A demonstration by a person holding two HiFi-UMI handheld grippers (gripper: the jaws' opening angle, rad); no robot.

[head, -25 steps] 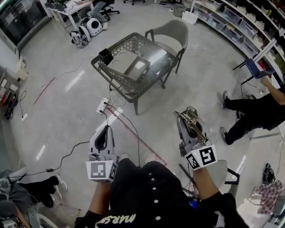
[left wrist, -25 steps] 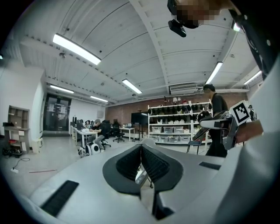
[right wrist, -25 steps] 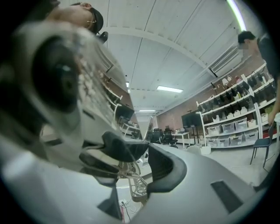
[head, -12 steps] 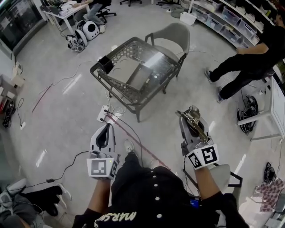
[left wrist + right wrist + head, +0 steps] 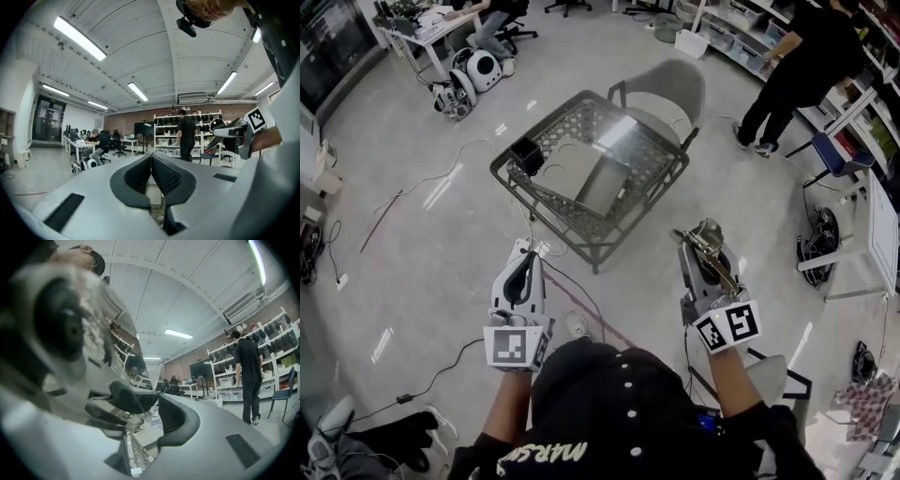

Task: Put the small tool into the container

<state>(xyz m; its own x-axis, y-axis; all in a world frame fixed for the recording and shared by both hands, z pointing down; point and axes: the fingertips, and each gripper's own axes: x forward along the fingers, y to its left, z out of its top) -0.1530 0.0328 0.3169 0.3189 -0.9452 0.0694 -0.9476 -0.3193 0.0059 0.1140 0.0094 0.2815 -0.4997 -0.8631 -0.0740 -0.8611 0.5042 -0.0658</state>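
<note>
Both grippers are closer to the grey metal mesh table (image 5: 572, 214) than they were a second ago, and the table looks nearer in the head view. The person in black clothes (image 5: 797, 66) was low on the right side then and now stands by the white shelves (image 5: 741, 23) at the top right.

The left gripper (image 5: 523, 251) points at the table. Its two dark pads (image 5: 140, 173) are pressed together with nothing between them.

The right gripper (image 5: 705, 242) also points at the table. Its jaws are clamped on the small shiny metal tool (image 5: 712, 264). In the head view the tool lies along the top of this gripper, in the air over the grey floor (image 5: 422, 244), well apart from the table.

The small black box (image 5: 527, 155) sits on the left corner of the table. A flat grey panel (image 5: 605, 183) lies on the mesh beside it. A grey chair (image 5: 670, 84) stands just behind the table. Thin cables (image 5: 441, 178) run across the floor on the left.
</note>
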